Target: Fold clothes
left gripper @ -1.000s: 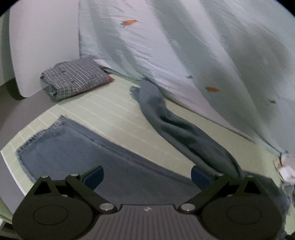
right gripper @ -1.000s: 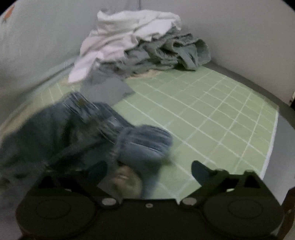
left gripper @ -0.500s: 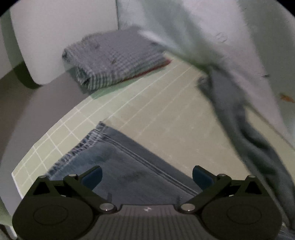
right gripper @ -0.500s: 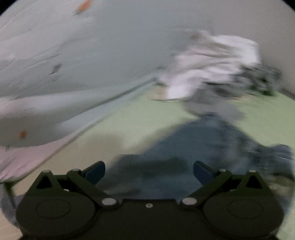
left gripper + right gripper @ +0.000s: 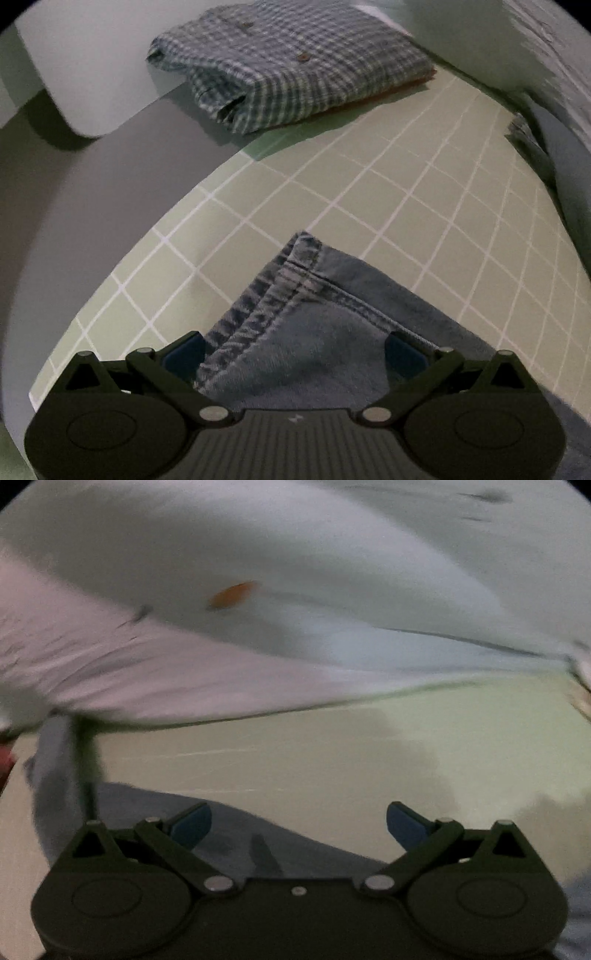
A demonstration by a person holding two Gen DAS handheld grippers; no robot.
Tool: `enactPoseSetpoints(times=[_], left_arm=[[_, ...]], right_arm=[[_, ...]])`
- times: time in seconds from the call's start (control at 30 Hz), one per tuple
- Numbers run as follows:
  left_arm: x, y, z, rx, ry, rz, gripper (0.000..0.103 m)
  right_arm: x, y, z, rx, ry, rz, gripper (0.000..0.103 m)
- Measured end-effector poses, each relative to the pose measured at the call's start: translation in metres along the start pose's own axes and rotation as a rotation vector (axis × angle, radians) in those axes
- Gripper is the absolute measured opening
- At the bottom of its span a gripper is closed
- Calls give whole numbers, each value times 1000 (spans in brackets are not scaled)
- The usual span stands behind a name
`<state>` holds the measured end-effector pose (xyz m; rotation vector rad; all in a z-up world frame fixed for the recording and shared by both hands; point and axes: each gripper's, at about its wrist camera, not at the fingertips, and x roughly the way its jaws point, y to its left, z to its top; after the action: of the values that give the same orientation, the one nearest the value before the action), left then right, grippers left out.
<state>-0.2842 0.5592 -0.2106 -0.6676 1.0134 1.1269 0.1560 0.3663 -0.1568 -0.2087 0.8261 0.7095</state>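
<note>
Blue jeans [image 5: 325, 332] lie flat on the green gridded mat [image 5: 369, 192]. One hemmed leg corner points away from me in the left wrist view. My left gripper [image 5: 295, 354] is open, low over that hem, with its fingers either side of the denim. The other jeans leg [image 5: 565, 166] runs along the right edge. My right gripper [image 5: 299, 823] is open and empty, just above blurred denim [image 5: 240, 842] on the mat [image 5: 369, 746].
A folded checked shirt [image 5: 291, 62] lies at the mat's far edge next to a white board [image 5: 81, 62]. A pale sheet with orange marks [image 5: 258, 590] hangs along the back. Grey tabletop [image 5: 92, 184] borders the mat on the left.
My left gripper has dropped and closed in on the jeans hem corner. My right gripper has swung left, away from the clothes pile, toward the sheet. Both stay open.
</note>
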Motion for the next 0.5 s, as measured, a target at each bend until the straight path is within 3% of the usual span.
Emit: enactPoseSetpoints(times=[0.17,0.27,0.37,0.47,0.5], left_arm=[[-3,0,-3,5,-25,-10,103],[-2,2,0,4,-13,-11,103],[2,2,1,3,-12,-13,103],[2,1,-3,3,-31,-12,103],[2,1,-4,4,-36,-11,103]], right_arm=[[42,51,9,-131,65,140,102],[59,69,5,-126,117,169,98],[59,79,0,-165,107,138,99],[51,86,-4,-213,105,128,82],[47,89,-6,-236,99,135,67]])
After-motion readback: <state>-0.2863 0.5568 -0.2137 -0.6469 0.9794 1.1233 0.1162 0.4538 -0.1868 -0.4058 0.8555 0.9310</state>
